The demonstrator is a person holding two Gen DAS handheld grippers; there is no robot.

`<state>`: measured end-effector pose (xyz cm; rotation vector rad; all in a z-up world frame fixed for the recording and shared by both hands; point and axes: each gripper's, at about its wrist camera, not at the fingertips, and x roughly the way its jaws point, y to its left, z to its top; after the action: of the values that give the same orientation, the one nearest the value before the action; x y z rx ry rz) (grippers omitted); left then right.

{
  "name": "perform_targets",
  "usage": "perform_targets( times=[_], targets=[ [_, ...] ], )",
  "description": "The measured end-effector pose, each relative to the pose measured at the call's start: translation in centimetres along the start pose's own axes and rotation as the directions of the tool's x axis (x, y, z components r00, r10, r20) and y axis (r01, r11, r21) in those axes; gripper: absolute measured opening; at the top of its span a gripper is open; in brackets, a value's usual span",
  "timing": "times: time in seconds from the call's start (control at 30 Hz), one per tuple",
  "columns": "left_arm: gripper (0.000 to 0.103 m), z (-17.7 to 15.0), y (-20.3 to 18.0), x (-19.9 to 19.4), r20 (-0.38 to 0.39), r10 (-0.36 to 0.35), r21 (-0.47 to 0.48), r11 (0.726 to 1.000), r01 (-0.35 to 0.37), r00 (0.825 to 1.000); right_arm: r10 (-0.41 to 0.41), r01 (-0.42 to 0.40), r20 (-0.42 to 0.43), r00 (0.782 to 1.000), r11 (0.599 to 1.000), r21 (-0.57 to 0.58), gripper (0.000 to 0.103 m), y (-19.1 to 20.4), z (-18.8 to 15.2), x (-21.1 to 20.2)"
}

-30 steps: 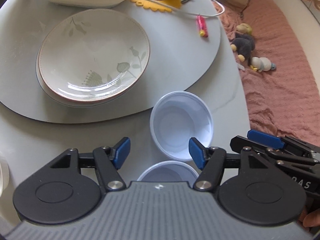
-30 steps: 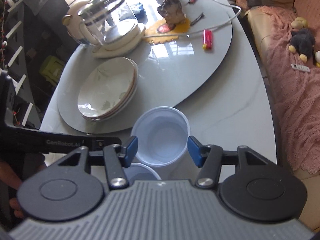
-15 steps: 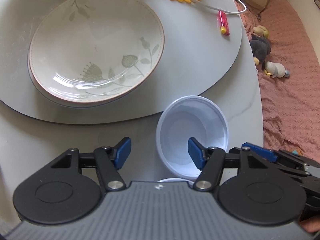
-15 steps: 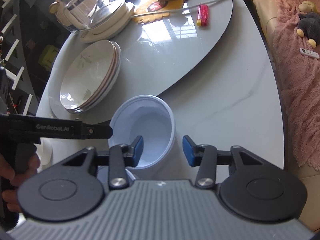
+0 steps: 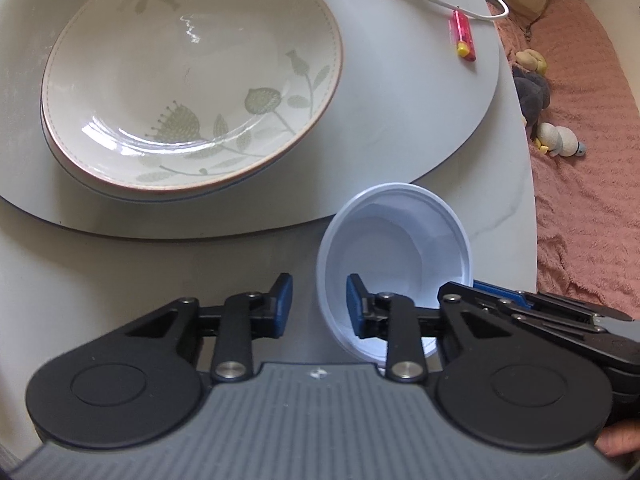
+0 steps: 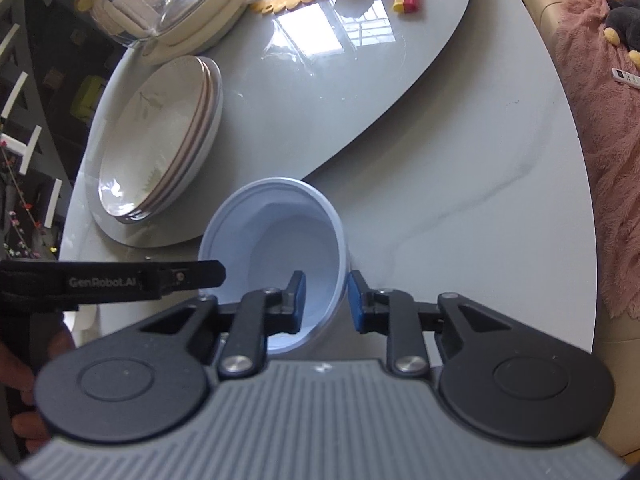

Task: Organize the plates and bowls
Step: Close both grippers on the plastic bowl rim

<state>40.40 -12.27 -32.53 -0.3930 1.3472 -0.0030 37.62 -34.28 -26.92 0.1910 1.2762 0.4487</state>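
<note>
Bowl [image 5: 394,264], thin, light white plastic, likely flexible, sits on the tabletop [image 6: 460,216] at 5 o'clock from the plates [image 5: 192,76]; both grippers' closing fingers straddle opposite rims, not yet clamped.

Pale blue-white plastic bowl [image 5: 404,240], plain. Cream plates [image 5: 192,76], grey-green leaf and flower print, thin reddish-brown rim line. Grey turntable [image 5: 400,112]; white marble table [image 6: 480,208], faint grey veins; pink-red lighter [image 5: 463,35], yellow tip; dusty pink blanket [image 5: 588,160].
</note>
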Motion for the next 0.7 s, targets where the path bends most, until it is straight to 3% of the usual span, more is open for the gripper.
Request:
perform_targets(
  times=[0.23,0.47,0.7],
  targets=[
    [0.012,-0.2,0.6,0.4,-0.004,-0.033,-0.03,0.999,0.032,0.999,-0.02,0.02,-0.021,1.0,1.0,-0.004,0.014,0.2,0.0,0.7],
    [0.011,-0.2,-0.4,0.1,0.008,-0.014,0.023,1.0,0.014,1.0,-0.026,0.025,-0.037,0.999,1.0,-0.017,0.013,0.4,0.1,0.8],
    [0.011,0.1,-0.4,-2.8,0.063,-0.067,0.0,0.998,0.067,0.996,-0.022,0.023,0.023,0.999,0.999,-0.044,0.013,1.4,0.4,-1.8]
  ],
)
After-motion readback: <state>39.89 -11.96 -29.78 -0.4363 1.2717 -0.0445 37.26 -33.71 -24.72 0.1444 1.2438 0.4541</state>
